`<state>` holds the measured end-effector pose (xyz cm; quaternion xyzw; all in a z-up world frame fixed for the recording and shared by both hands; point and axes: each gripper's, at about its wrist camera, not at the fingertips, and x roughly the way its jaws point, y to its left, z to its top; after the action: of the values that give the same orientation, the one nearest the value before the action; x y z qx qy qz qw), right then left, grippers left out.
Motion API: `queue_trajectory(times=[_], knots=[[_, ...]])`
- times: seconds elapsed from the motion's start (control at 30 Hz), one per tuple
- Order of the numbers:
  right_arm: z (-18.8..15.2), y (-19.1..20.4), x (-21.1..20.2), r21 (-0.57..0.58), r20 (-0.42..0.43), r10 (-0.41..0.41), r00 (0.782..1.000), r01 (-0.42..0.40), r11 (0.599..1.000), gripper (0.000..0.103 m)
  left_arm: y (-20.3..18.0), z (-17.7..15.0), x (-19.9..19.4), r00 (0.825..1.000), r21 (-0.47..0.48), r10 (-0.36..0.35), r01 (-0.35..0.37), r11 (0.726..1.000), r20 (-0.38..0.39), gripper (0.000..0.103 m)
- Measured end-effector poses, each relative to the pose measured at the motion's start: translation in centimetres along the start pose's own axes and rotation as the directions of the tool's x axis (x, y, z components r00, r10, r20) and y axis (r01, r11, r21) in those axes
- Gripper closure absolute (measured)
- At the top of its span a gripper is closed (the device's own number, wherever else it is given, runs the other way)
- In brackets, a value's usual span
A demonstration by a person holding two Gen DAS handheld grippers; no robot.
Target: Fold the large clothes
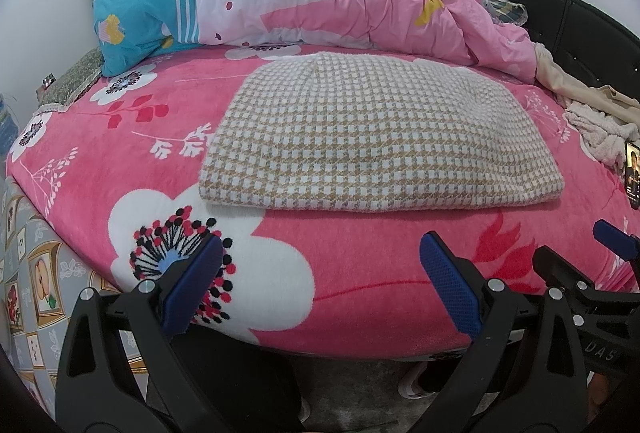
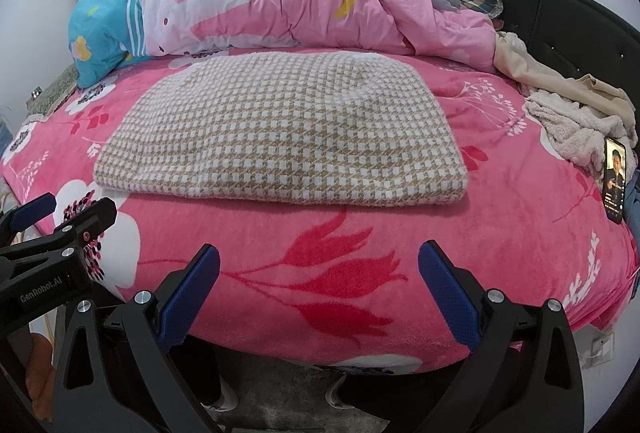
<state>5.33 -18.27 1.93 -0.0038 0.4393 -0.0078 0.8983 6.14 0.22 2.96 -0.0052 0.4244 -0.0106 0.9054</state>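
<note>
A beige-and-white houndstooth garment lies folded into a flat rectangle on the pink flowered bed cover. My left gripper hovers open over the bed's near edge, a short way in front of the garment's near-left corner, with nothing between its blue pads. My right gripper is open too, empty, in front of the garment's near edge. Each gripper shows at the edge of the other's view: the right gripper and the left gripper.
A rumpled pink and blue quilt fills the far side of the bed. Beige and fluffy clothes are heaped at the right, beside a lit phone. A black headboard runs along the right.
</note>
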Motion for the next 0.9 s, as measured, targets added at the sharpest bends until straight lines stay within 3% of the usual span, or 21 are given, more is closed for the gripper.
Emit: queue_trajectory(times=[0.9], knots=[[0.18, -0.1, 0.23, -0.014, 0.0, 0.008, 1.0, -0.008, 1.0, 0.006, 0.11, 0.15, -0.09, 1.0, -0.003, 0.0, 0.0, 1.0, 0.0, 0.008]])
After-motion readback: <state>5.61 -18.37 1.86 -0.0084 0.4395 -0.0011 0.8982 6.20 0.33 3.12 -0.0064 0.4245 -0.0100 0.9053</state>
